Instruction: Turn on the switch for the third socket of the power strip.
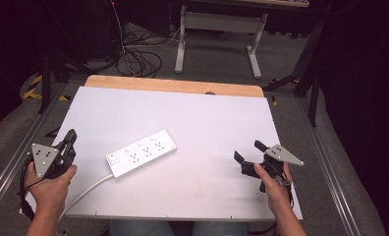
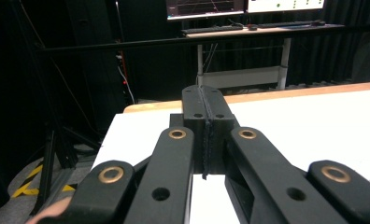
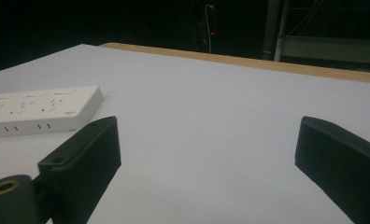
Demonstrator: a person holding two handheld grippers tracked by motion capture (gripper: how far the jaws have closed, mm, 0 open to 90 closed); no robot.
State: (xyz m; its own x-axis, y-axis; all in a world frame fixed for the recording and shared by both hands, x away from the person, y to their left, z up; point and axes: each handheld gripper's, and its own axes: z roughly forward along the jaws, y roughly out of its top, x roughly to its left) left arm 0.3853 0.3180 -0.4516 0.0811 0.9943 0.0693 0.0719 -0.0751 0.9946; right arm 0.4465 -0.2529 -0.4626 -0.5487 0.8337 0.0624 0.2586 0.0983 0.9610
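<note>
A white power strip [image 1: 141, 152] with several sockets lies slanted on the white table [image 1: 182, 118], its white cable [image 1: 87, 189] running off toward the near edge. In the right gripper view the power strip [image 3: 38, 112] sits at the left. My left gripper [image 1: 70, 138] rests at the table's left edge, left of the strip, jaws pressed together with nothing between them; its fingertips [image 2: 206, 105] meet in the left gripper view. Near the table's right front, my right gripper [image 1: 247, 152] is held with its jaws wide apart and empty, as the right gripper [image 3: 206, 140] view confirms.
A wooden strip [image 1: 175, 86] borders the table's far edge. Beyond it are a white desk frame [image 1: 217, 34] and loose cables [image 1: 138, 61] on the floor. Metal rails [image 1: 15, 157] run along both sides of the table.
</note>
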